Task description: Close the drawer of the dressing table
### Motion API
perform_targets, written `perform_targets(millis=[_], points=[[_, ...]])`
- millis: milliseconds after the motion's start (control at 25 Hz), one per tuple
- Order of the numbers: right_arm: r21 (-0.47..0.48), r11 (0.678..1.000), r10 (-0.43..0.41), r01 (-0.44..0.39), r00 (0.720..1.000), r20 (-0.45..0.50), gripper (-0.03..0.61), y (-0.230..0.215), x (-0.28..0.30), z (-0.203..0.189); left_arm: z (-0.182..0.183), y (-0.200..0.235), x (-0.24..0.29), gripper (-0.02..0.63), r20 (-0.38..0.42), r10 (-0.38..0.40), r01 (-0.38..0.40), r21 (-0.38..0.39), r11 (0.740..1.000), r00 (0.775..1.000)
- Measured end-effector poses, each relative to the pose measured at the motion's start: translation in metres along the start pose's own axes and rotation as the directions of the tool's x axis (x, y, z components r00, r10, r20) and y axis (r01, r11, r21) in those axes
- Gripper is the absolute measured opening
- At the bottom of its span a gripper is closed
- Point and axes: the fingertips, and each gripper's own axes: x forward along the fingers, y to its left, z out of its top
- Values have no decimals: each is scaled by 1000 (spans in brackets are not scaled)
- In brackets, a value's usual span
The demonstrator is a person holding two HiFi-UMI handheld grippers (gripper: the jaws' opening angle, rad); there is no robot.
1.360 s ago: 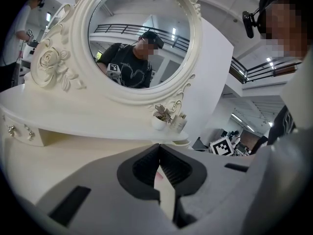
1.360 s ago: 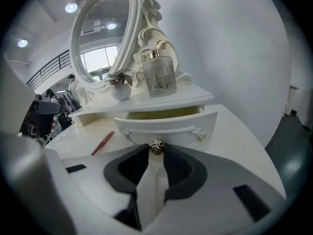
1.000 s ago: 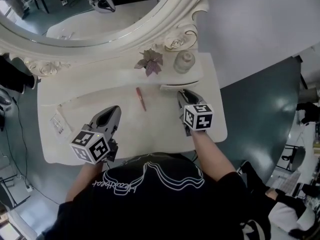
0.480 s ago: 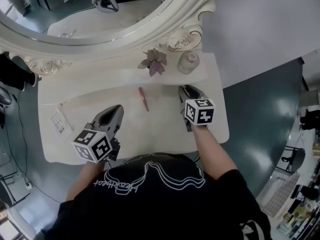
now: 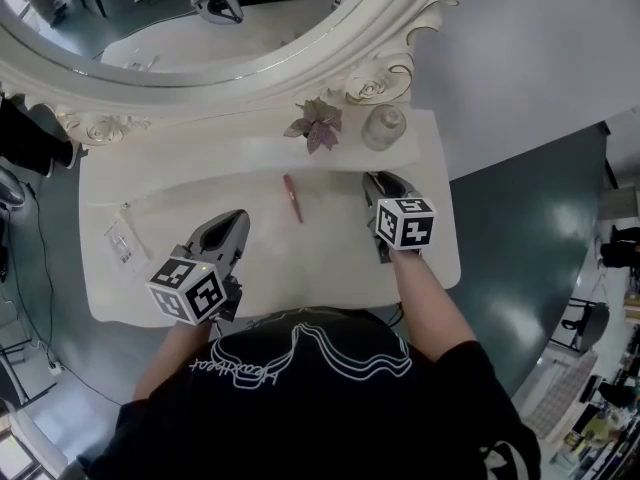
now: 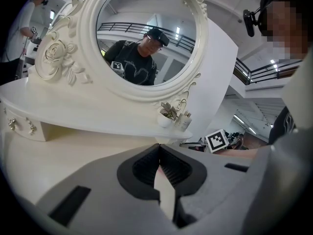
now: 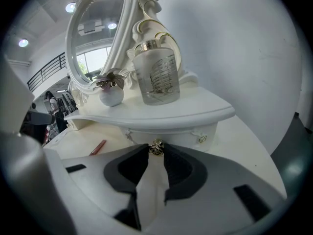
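Note:
The white dressing table (image 5: 330, 258) carries a raised shelf under its oval mirror (image 5: 200, 28). Below that shelf's right end sits the small drawer (image 7: 173, 131), its front close under the shelf edge. My right gripper (image 7: 156, 153) is shut on the drawer's gold knob (image 7: 156, 147), which sits between the fingertips. From above, the right gripper (image 5: 380, 180) points at the shelf front and hides the knob. My left gripper (image 5: 234, 223) hovers shut over the table's left half with nothing between its jaws (image 6: 159, 148).
A glass bottle (image 5: 385, 126) and a small flower ornament (image 5: 318, 125) stand on the shelf above the drawer. A red pencil (image 5: 292, 198) lies mid-table. A clear packet (image 5: 118, 240) lies at the left. Dark floor surrounds the table's rounded right edge.
My right gripper has edged a little toward the mirror with the knob. The drawer edge that showed left of it a second ago is out of sight. The left gripper kept still.

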Motion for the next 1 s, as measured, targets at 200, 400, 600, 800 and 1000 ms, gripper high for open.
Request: perform_targets(millis=[200, 400, 600, 800, 1000], points=[[-17, 999, 28, -28, 1000, 6, 205, 7, -9, 2, 2, -7, -2, 5, -2, -15, 15, 14, 1000, 1000], [-11, 994, 109, -108, 994, 30, 232, 29, -35, 6, 7, -16, -9, 3, 10, -31, 30, 22, 999, 999], [-35, 975, 222, -220, 968, 118, 190, 64, -77, 30, 9, -34, -18, 3, 19, -60, 59, 41, 997, 998], [-95, 946, 322, -308, 922, 215, 117, 103, -122, 54, 13, -55, -32, 5, 35, -91, 87, 87, 992, 995], [-112, 908, 418, -404, 854, 311, 5, 128, -163, 62, 15, -77, -48, 5, 53, -124, 117, 118, 986, 991]])
